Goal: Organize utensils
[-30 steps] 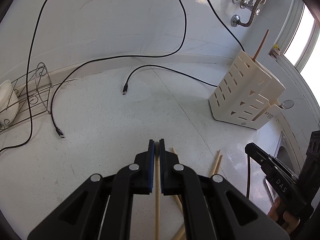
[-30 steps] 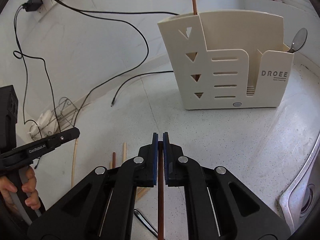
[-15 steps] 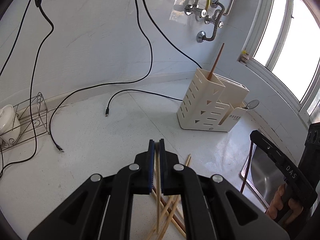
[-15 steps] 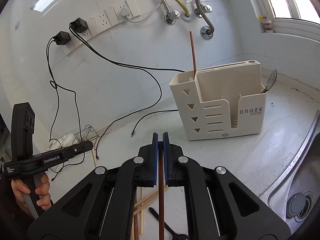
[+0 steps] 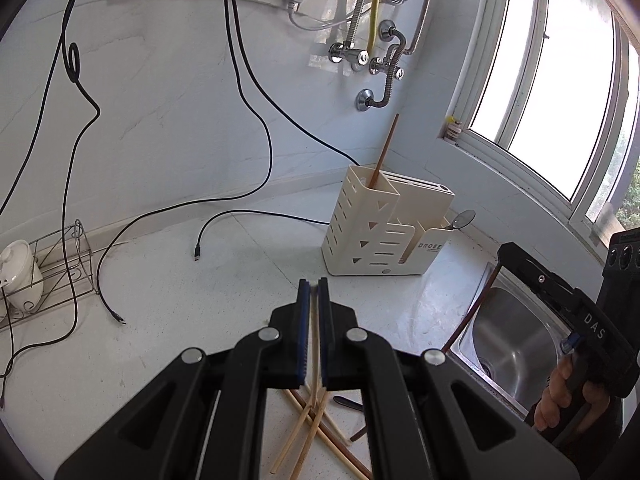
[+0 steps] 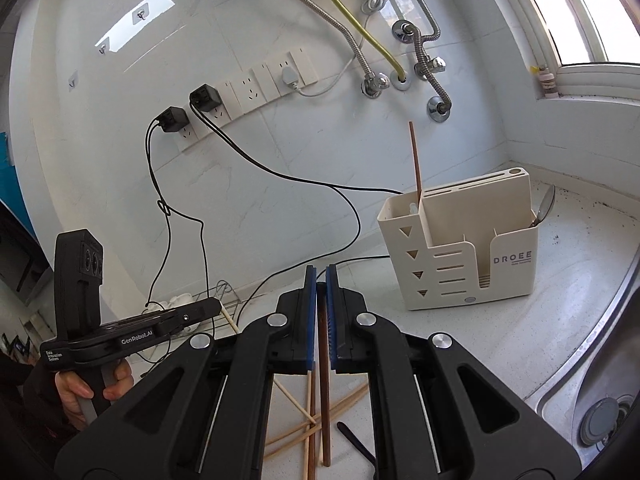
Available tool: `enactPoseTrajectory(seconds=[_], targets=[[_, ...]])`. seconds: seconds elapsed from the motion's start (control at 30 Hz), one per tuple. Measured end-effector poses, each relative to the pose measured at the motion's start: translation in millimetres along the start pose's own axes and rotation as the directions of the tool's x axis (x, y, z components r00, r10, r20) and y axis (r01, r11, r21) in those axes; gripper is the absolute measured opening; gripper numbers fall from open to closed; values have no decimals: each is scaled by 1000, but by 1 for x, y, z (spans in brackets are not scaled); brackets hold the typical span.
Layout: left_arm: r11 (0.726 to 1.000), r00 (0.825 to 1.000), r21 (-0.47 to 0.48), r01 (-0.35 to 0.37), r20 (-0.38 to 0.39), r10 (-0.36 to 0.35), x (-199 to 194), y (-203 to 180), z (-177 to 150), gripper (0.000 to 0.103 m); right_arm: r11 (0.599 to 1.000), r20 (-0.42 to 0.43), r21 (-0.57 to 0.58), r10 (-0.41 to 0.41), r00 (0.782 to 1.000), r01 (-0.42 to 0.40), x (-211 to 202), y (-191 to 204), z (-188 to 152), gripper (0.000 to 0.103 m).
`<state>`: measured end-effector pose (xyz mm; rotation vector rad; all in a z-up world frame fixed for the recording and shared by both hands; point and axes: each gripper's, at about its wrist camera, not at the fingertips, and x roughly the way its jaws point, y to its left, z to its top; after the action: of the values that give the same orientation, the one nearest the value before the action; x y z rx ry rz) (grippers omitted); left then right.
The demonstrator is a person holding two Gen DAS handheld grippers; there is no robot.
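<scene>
Chopsticks fill both your grippers above a white counter [image 5: 168, 320]: your left gripper [image 5: 313, 292] is clamped on a pale chopstick [image 5: 315, 344], your right gripper [image 6: 320, 280] on a dark brown chopstick [image 6: 324, 392]. Loose chopsticks [image 6: 304, 432] lie crossed at the bottom centre. At right centre, the cream utensil holder [image 6: 460, 256] keeps one brown chopstick [image 6: 415, 164] upright and a spoon [image 6: 545, 204].

white wall [image 6: 280, 200], sunlit window [image 5: 552, 92], steel sink [image 5: 508, 340]
</scene>
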<state>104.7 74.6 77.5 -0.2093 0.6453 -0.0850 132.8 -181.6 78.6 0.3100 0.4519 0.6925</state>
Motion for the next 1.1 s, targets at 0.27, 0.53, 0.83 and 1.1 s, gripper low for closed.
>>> enactPoseTrajectory(seconds=[0.27,0.53,0.83,1.1], targets=[[1000,999,19,-1,50,0,-4,-5,18,3,997,34,-80,14,999,-11,0,17,21,4],[999,997,31,12,81,-14,-3,-10,38,3,989,75,-144,-13,997,24,-3,20,44,4],[996,993,56,63,99,-68,8,-26,57,0,980,124,-171,-84,989,105,-13,4,70,4],[998,999,53,28,36,-30,33,-15,49,0,981,131,-134,-124,984,141,-20,-17,67,4]])
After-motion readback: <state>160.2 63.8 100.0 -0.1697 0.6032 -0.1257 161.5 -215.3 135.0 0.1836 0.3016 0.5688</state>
